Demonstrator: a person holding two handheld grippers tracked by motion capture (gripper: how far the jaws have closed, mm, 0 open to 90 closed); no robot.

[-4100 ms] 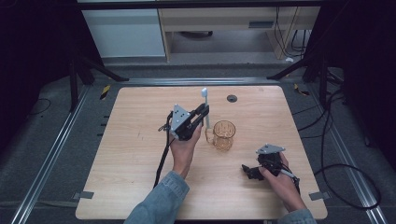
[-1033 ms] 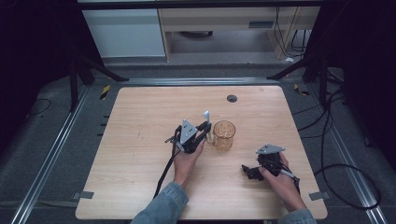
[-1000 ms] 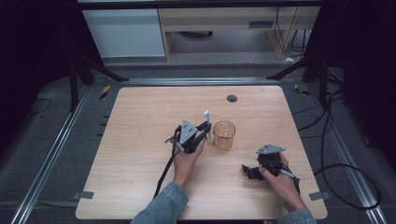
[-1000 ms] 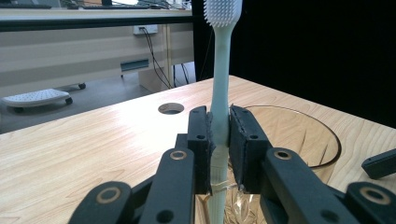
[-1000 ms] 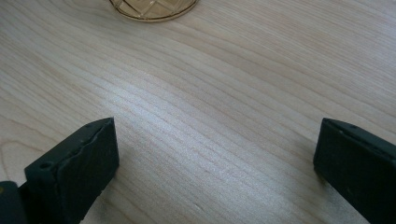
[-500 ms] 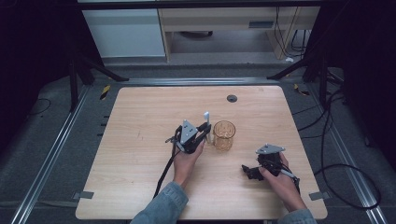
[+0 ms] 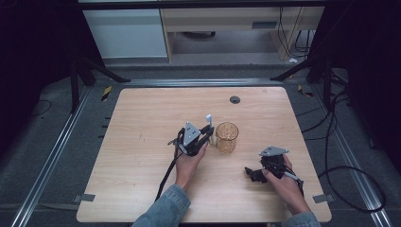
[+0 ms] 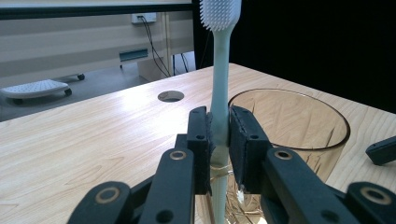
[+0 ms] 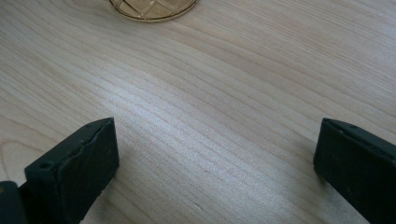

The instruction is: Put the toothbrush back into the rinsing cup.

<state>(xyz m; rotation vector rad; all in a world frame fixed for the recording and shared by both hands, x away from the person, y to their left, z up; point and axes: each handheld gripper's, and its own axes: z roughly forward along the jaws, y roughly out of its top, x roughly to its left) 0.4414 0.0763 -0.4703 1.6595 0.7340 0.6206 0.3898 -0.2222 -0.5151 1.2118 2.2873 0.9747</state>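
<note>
Two tongs: left tongs (image 8: 219, 140) clenched on toothbrush (image 8: 219, 70) upright beside glass cup (image 8: 299, 126); right tongs (image 9: 215, 154) wide open, holding nothing.

A slim pale mint-green plastic toothbrush (image 8: 220, 70) with a head of white bristles stands upright, head uppermost, its handle pinched between two black pads just outside the rim of the cup beside it. That cup is a clear amber glass tumbler (image 7: 226, 136) with a cut diamond pattern on its wall, standing upright and open-mouthed near the middle of the light wooden table (image 7: 142, 123). The lower end of the toothbrush handle shows against the tumbler's wall.
</note>
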